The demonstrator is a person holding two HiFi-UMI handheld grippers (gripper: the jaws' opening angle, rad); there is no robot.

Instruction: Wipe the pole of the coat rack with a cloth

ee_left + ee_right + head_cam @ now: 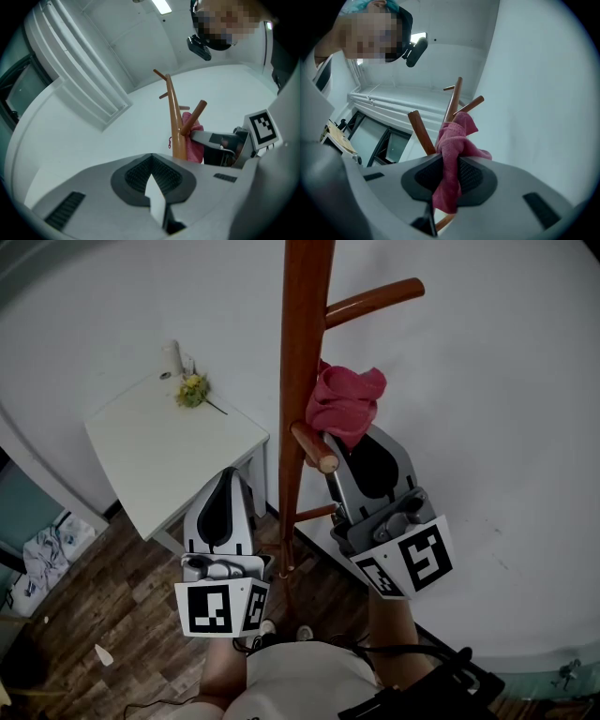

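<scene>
Red-brown varnished wood: the tall round pole [298, 381] of the coat rack, first item in the head view, rising against a white wall.
- Item two: a crumpled raspberry-pink terry cloth [345, 401], bunched just right of the pole, above a short wooden peg [315, 449].
- Item three: my right gripper [361, 441], grey plastic with a marker cube, its tips up under the cloth.
- Item four: my left gripper [228, 476], same make, held lower on the pole's left side and apart from it.
- Also present: a small white square table [159, 456] bearing a yellow flower sprig [192, 390]; a dark plank floor [103, 606].

Left gripper view.
- My left gripper [152, 180]: jaws drawn together, at most a sliver between the black ribbed pads, nothing in them.
- Beyond it: the pole [176, 126], the cloth [195, 140] and the right gripper [219, 141].

Right gripper view.
- My right gripper [449, 173]: jaws pinched on the cloth [454, 140], which spills out above and below the pads.
- The pole [452, 105] stands directly behind the bunch, with a peg [421, 131] at left.

Assessment: the wiping step is in hand, with the cloth at mid-pole. I cannot tell whether it presses on the wood. The next move calls for pushing the bunch firmly against the pole and running it along the shaft, steering round the pegs. The free left gripper could steady the rack.
</scene>
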